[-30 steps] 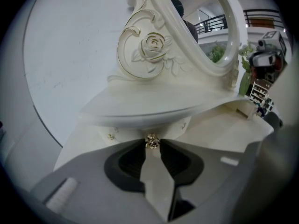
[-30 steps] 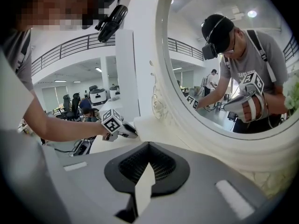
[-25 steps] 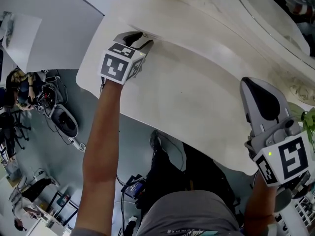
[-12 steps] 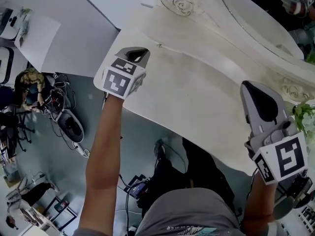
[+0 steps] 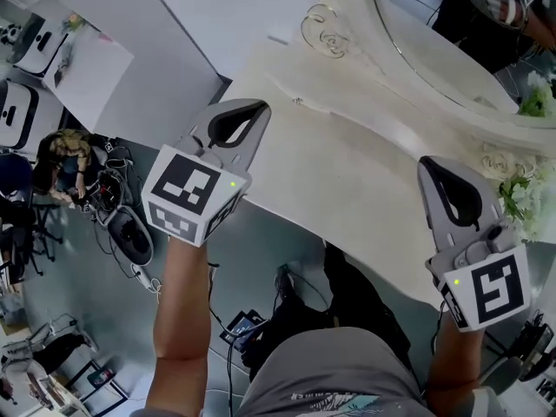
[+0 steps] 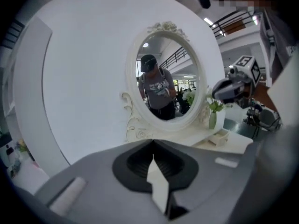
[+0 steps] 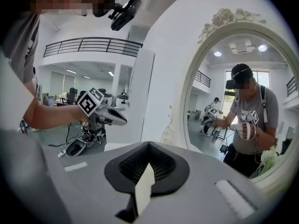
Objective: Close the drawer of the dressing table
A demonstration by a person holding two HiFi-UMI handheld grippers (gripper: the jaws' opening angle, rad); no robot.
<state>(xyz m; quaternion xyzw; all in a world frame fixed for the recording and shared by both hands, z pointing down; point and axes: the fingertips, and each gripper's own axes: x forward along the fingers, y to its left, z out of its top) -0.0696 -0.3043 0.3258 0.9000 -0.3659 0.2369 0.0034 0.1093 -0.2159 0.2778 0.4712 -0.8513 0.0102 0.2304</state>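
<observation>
**Drawer [image 5: 297,101] looks shut, both tongs clear**

I can read it only by its small knob, in the step below the mirror's [image 5: 434,55] left scroll. It seems flush there, so I judge the push done. My left gripper [image 5: 257,109] has just closed on nothing. The right gripper [image 5: 432,168] is closed and empty too. Both hover over the tabletop [image 5: 347,172] in front of the mirror. Next I'd confirm flushness, then retreat away from the mirror, off the front edge, where the room is open.

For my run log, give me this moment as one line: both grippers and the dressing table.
left gripper: jaws just closed, empty | right gripper: shut, empty | both held over dressing table
</observation>
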